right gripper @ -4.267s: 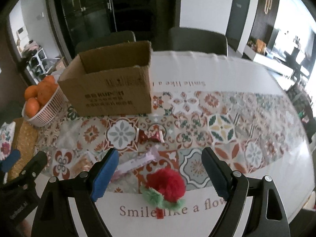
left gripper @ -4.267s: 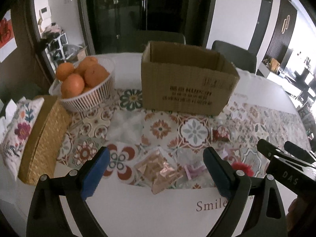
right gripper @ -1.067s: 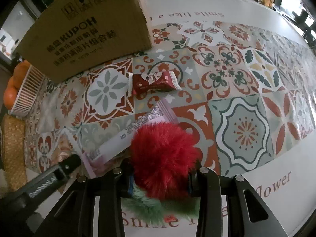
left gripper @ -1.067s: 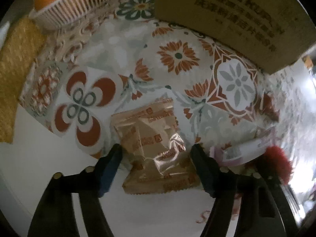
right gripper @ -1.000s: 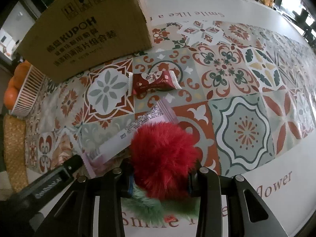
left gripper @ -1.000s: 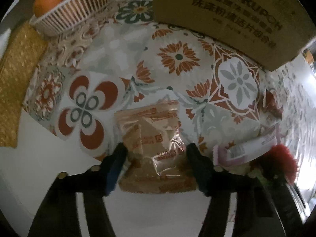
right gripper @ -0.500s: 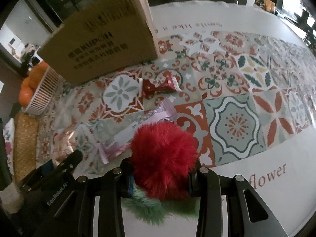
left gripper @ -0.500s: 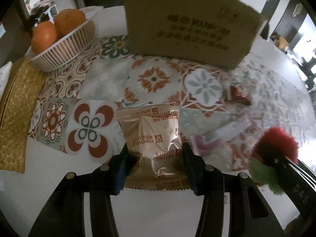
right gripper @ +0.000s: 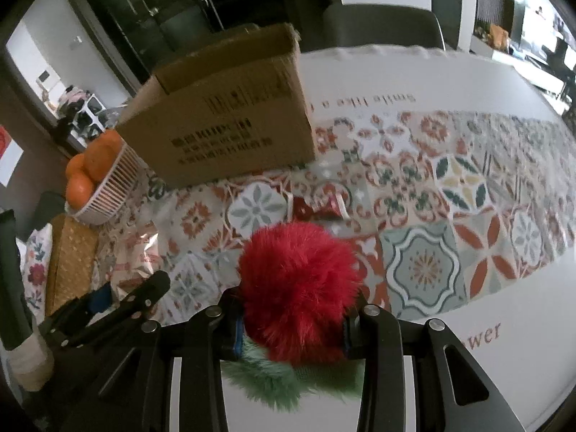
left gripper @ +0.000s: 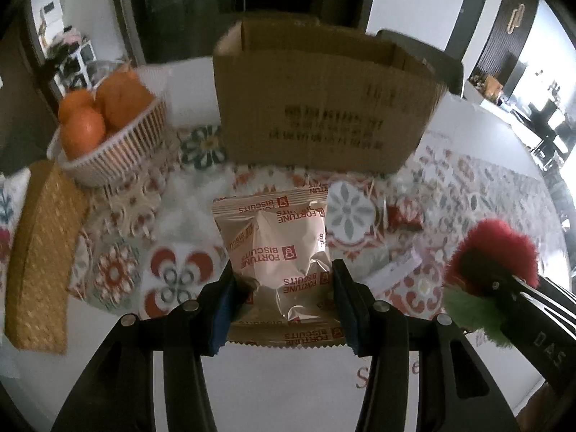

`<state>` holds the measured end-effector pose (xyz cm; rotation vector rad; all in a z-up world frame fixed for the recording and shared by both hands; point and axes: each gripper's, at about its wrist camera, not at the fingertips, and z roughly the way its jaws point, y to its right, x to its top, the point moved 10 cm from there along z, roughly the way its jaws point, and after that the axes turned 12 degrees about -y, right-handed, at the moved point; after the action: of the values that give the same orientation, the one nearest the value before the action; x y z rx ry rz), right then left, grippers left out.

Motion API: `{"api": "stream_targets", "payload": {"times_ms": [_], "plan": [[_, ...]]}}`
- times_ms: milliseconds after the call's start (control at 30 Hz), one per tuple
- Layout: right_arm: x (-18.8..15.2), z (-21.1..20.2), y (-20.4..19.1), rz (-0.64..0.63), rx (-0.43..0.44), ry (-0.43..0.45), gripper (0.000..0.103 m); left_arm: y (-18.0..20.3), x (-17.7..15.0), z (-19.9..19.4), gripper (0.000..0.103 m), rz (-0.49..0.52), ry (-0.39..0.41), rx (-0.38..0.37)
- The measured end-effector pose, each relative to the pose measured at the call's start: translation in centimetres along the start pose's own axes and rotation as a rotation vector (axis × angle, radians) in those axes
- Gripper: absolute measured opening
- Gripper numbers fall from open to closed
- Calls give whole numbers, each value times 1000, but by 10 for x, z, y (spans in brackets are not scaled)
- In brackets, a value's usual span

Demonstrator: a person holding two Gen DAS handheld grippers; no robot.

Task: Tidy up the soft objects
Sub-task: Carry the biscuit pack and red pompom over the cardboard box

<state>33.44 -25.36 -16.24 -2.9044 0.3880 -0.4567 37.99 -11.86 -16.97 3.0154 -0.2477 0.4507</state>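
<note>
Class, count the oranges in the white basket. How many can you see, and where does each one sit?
3. In the white basket: one orange at front left, one behind it, and a larger one on the right. More may be hidden underneath.

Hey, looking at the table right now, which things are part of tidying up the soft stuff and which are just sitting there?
Part of the job:
- biscuit packet, held in the left gripper
- red fluffy toy, held in the right gripper
- cardboard box, probably the destination
- small red packet

Just lying about:
- basket of oranges
- woven box
</note>
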Motion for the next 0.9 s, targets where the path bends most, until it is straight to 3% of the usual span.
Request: {"api": "stream_targets", "payload": {"times_ms": [433,900], "plan": [[50,-42,-32,-68,-10,97,38,-11,55,-48,50,43,115,20],[91,-64,-57,-112,0,152,38,-18,100,-72,50,49,169,21]]}}
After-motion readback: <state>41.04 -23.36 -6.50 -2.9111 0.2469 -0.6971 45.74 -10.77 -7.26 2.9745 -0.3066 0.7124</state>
